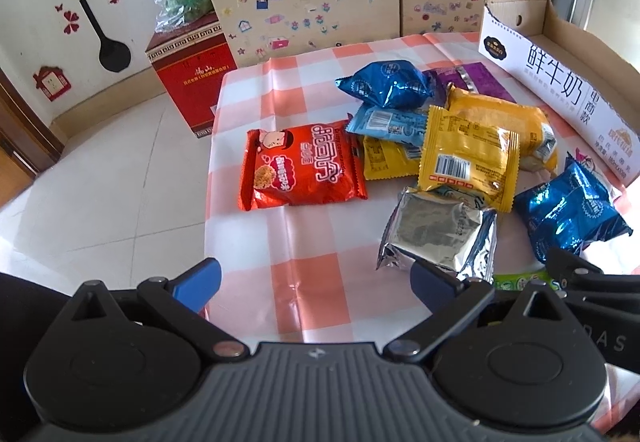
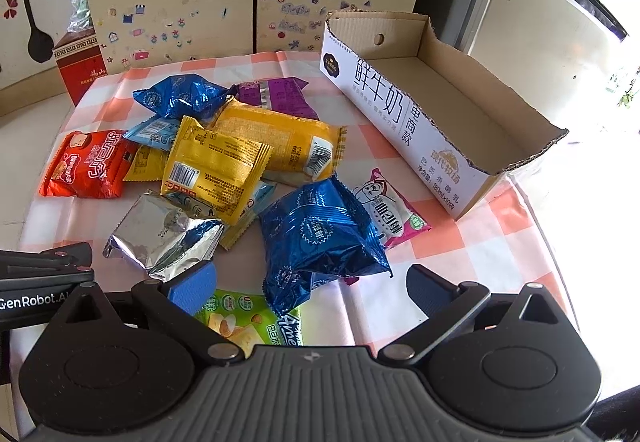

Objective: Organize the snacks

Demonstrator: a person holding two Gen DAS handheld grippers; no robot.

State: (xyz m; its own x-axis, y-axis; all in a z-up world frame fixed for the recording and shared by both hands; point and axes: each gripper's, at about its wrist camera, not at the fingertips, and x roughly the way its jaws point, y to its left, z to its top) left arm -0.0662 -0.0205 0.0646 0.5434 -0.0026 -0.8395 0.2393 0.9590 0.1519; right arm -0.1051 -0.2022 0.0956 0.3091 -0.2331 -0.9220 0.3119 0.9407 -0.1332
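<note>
Snacks: loose heap on the checked cloth (image 2: 460, 242), left of the box (image 2: 400, 114), which sits open-topped and empty, presumably to receive them. Blue pack (image 2: 324, 238) lies nearest the box on my side; silver pack (image 2: 164, 238) further left. My right claw (image 2: 308, 294) hangs wide, empty, angled down before the blue pack. My left claw (image 1: 316, 282), likewise wide, hovers leftmost.

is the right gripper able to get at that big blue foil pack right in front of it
Probably yes. The right gripper is open, and the blue foil pack lies just ahead between its fingers, on top of the pile with nothing over it. Its near corner overlaps the green packet.
</note>
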